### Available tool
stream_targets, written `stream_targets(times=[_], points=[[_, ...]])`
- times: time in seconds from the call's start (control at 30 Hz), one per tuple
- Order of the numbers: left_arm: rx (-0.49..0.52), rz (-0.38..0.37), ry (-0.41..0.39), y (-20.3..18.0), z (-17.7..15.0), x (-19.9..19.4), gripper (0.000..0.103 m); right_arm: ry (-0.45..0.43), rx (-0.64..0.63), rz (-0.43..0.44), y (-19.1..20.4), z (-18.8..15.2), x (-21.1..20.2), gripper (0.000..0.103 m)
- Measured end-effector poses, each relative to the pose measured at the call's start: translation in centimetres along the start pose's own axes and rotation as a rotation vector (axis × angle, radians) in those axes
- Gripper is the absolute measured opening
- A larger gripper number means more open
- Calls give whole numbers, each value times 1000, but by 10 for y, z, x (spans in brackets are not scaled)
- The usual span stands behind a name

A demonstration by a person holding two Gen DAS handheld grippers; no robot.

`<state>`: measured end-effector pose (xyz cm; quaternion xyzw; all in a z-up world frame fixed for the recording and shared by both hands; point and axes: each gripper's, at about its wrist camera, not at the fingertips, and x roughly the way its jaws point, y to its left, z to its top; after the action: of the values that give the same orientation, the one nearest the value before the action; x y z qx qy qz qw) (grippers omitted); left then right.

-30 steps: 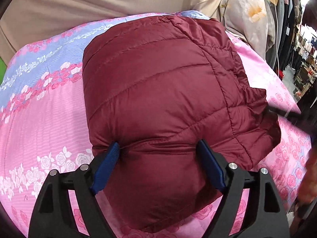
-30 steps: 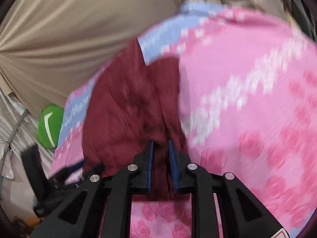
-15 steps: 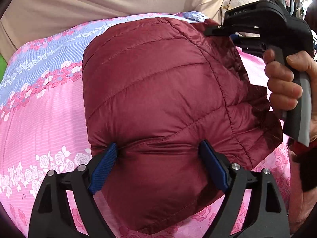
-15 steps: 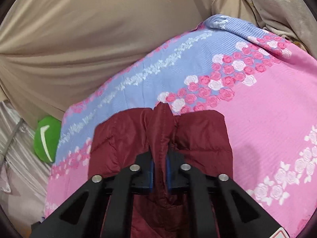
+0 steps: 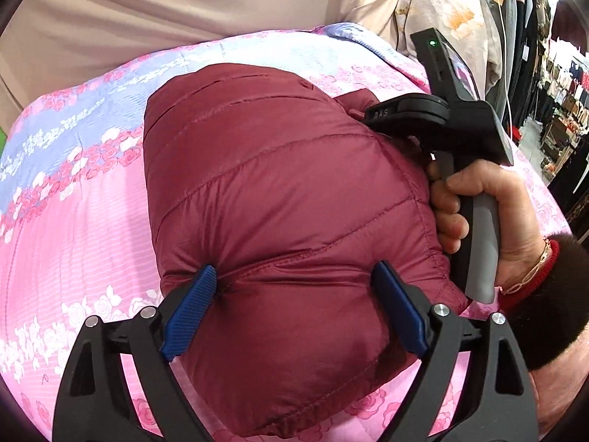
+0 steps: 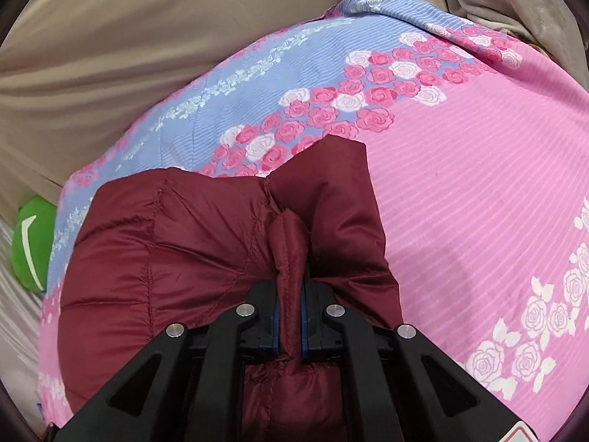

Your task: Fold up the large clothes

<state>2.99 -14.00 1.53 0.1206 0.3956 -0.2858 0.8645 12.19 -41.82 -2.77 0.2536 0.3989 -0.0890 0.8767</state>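
A puffy maroon jacket (image 5: pixel 276 191) lies folded in a bundle on the pink and blue floral bedspread (image 5: pixel 73 202). My left gripper (image 5: pixel 294 276) straddles the bundle's near bulge. Its blue pads dent the fabric while the jaws are opening. My right gripper (image 5: pixel 405 110), held by a hand (image 5: pixel 478 202), sits at the bundle's far right edge. In the right wrist view that gripper (image 6: pixel 291 294) is shut on a narrow raised ridge of the jacket (image 6: pixel 184 239), which stands up between the pads.
A beige curtain (image 6: pixel 147 37) hangs behind the bed. A green object (image 6: pixel 31 246) lies off the bed's left side. Floral cloth (image 5: pixel 441 18) and racks of clothes (image 5: pixel 552 92) stand to the right. Bare bedspread (image 6: pixel 460 184) lies right of the jacket.
The right gripper came in from the right, settled at the jacket's far edge and closed on a ridge of fabric. The left gripper stayed put, its jaws a little wider.
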Motion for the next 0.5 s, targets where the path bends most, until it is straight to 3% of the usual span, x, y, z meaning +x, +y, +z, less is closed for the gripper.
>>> stream_targets(times=[0.17,0.27,0.3,0.37,0.5], points=[[3,18,6,-1,0,4,86,21,25,40,-8,3,-1,3],[9,29,10,-1,0,5,86,-48,58,15,-9,2,-40,13],[9,31,11,-1,0,5,86,-80,41,11,-7,1,-57,20],[2,28,14,1,1,4,86,-119,-33,0,0,-8,-94,20],[-27,6,2,8,1,-11,83,-76,-168,14,9,-44,-133,19]])
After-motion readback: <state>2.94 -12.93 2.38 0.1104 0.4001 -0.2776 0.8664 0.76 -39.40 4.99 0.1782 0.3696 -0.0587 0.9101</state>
